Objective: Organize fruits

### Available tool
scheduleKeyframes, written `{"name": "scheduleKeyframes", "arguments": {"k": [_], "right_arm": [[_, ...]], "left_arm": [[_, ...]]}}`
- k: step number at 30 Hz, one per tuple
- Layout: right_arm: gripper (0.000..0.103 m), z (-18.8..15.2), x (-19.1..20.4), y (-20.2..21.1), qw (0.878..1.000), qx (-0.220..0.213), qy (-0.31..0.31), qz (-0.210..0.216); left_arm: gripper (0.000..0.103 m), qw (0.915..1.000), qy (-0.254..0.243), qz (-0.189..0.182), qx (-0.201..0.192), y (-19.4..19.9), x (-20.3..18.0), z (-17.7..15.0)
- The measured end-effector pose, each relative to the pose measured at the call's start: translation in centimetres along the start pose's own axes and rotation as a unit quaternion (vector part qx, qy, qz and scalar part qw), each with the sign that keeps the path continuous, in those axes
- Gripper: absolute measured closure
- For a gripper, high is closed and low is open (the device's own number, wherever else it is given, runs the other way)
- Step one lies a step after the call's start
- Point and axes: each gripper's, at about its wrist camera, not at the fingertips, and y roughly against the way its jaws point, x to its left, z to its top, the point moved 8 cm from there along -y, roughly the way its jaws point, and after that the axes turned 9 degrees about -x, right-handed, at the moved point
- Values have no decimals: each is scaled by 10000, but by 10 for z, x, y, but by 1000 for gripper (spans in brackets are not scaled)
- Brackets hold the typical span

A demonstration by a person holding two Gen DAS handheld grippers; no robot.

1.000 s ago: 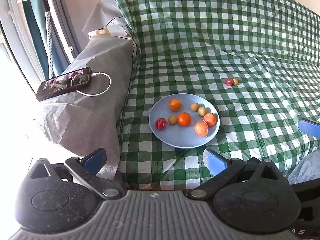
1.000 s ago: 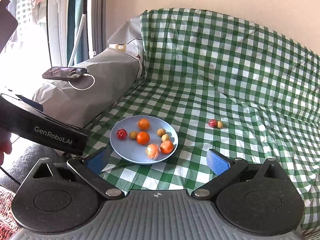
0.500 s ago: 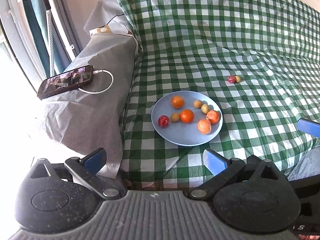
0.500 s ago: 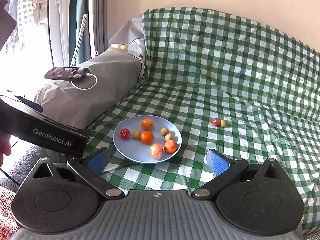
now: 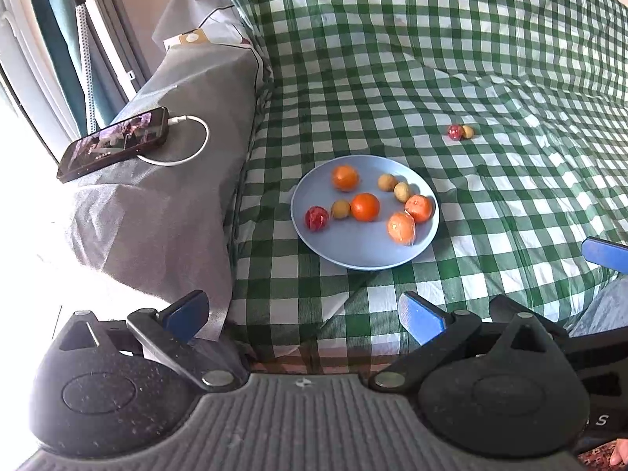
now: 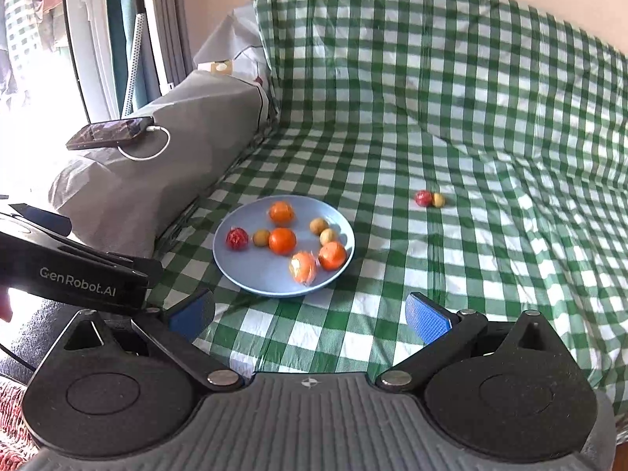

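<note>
My plate [image 6: 251,278] sits at twelve o'clock on the cloth [image 6: 451,282]; two loose fruits [image 6: 429,199] lie at one o'clock, the phone [image 6: 110,132] at ten.

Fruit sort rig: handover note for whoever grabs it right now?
Left hand-held gripper: open, empty, held short of the plate.
Right hand-held gripper: open, empty, also held back.
Blue plate on the checked cloth holds eight fruits: four orange ones, three small tan ones and a red one.
Left to do: a red fruit and a small yellow fruit lie touching on the cloth, beyond the plate to its right. The right gripper looks nearer to them.
</note>
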Motion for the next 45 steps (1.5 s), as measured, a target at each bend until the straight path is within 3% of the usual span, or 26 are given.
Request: {"name": "scheduleKeyframes", "arguments": {"k": [11,16,26,31,36,43,45], "right_arm": [[1,-7,-21,-22,9981,318,-520,-22],[1,-8,-47,-33,9956,363,-819,-277],[1,-3,-108,-84,9922,377,-798,-876],[1,8,-152,-133,9901,187,-610,-1251],[1,14,-200,-210,9863,205,-482,-1565],[1,12,-240,-315,9860,400,-86,-1615],[1,17,-241,-333,9896,230,-154,-1410]], "left_arm": [[0,9993,-32,121,357,-25,-1,3],[0,9987,-18,154,492,-41,-4,11],[0,9980,27,102,620,-86,-16,47],[0,9982,-116,79,586,-125,-31,78],[0,9975,-260,76,648,-170,-53,105],[0,9964,-357,-51,770,-218,-85,128],[0,9959,-435,-119,789,-233,-97,133]]}}
